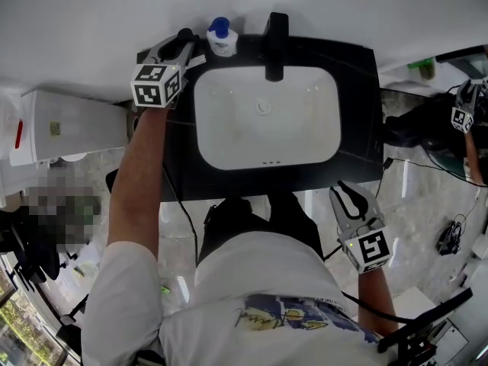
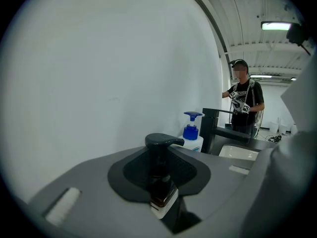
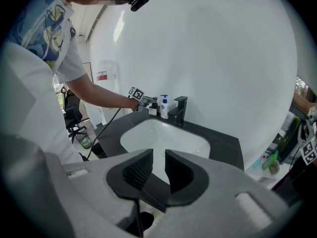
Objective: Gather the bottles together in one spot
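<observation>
Left gripper (image 2: 159,171) clamps dark pump bottle (image 2: 163,143); white bottle (image 2: 194,143) just beyond; right gripper (image 3: 158,170) slightly apart, empty.

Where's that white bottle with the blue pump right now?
In the head view the white bottle stands at the back of the counter, just left of the black tap; the left tongs, gripping a dark bottle, are on its other side.

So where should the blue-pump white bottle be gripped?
Probably grip the white bottle across its body, below the blue pump, coming from the sink side: it stands upright by the wall, faucet close on one side, left gripper with its dark bottle on the other.
</observation>
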`<control>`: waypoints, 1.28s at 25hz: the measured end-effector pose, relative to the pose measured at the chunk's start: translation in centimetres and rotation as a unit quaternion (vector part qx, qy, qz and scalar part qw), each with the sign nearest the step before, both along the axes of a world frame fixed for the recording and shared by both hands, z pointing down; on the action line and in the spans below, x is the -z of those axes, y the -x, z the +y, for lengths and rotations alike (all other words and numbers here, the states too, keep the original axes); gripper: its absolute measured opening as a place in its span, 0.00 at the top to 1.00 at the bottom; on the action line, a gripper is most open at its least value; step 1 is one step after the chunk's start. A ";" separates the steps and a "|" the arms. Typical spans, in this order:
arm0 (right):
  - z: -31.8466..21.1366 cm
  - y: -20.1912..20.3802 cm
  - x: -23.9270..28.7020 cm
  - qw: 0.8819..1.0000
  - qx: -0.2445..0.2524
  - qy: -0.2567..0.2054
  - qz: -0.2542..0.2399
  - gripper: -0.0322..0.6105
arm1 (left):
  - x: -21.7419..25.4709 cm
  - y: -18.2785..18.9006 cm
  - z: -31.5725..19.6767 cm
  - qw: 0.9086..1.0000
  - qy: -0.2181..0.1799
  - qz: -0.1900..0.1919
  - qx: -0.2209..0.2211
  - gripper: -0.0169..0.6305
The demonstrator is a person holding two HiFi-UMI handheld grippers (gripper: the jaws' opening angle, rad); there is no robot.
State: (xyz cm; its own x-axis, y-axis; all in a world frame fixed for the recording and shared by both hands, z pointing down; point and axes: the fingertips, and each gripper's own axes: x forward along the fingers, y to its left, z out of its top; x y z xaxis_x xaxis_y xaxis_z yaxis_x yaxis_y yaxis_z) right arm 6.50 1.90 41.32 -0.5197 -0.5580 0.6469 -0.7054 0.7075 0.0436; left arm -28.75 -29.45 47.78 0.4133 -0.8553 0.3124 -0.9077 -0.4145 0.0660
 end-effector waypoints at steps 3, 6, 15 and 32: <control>0.1 0.6 0.3 1.000 0.004 -0.006 0.002 0.83 | -0.1 0.1 0.1 1.000 -0.007 -0.002 0.003 0.84; 0.4 1.1 0.3 1.000 0.006 -0.007 0.003 0.83 | -0.4 0.2 0.4 1.000 -0.006 -0.004 0.009 0.83; 0.2 3.9 1.0 1.000 0.023 -0.018 0.000 0.83 | -0.2 0.8 1.3 1.000 0.003 -0.014 0.000 0.64; 1.2 8.5 3.3 0.997 0.051 -0.057 -0.025 0.85 | 3.6 -0.9 17.3 0.997 0.025 -0.011 -0.065 0.71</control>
State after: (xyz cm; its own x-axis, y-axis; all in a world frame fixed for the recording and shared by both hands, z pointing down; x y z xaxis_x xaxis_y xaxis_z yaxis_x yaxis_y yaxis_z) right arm -2.04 3.15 38.03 -0.6078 -0.5687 0.5542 -0.6332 0.7682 0.0938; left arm -27.86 -12.16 44.15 0.5133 -0.7776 0.3631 -0.8474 -0.5261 0.0710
